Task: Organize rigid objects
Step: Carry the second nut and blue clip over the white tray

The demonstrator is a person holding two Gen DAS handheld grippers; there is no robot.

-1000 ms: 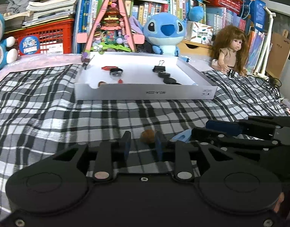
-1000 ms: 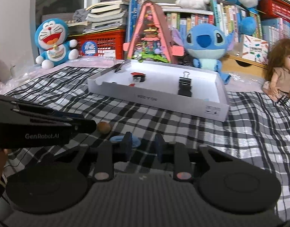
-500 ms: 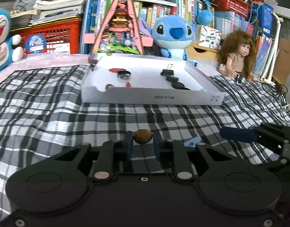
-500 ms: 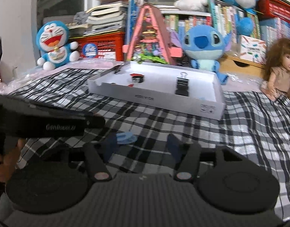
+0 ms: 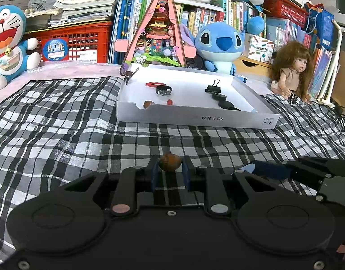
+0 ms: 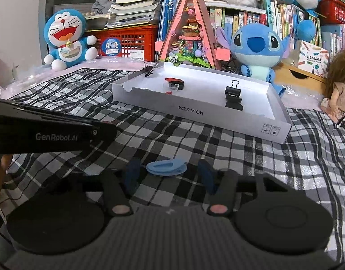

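Nut (image 5: 169,162), small and brown, sits pinched between the blue fingers (image 5: 154,173) of the left gripper (image 5: 169,172), just above the checked cloth (image 5: 60,135). To its right a pale blue clip (image 6: 166,167) lies flat on the cloth between the fingers (image 6: 132,173) of the right gripper (image 6: 168,175); these have just been closing, yet stand clear of the clip on both sides, not pressing it. Beyond both, a white box (image 5: 195,118) rests on the cloth, holding a black binder clip (image 5: 213,88), black discs (image 5: 225,104), another brown nut (image 5: 147,104) and small red pieces (image 5: 154,84). Plush toys, a doll (image 5: 289,72) and books line the back.
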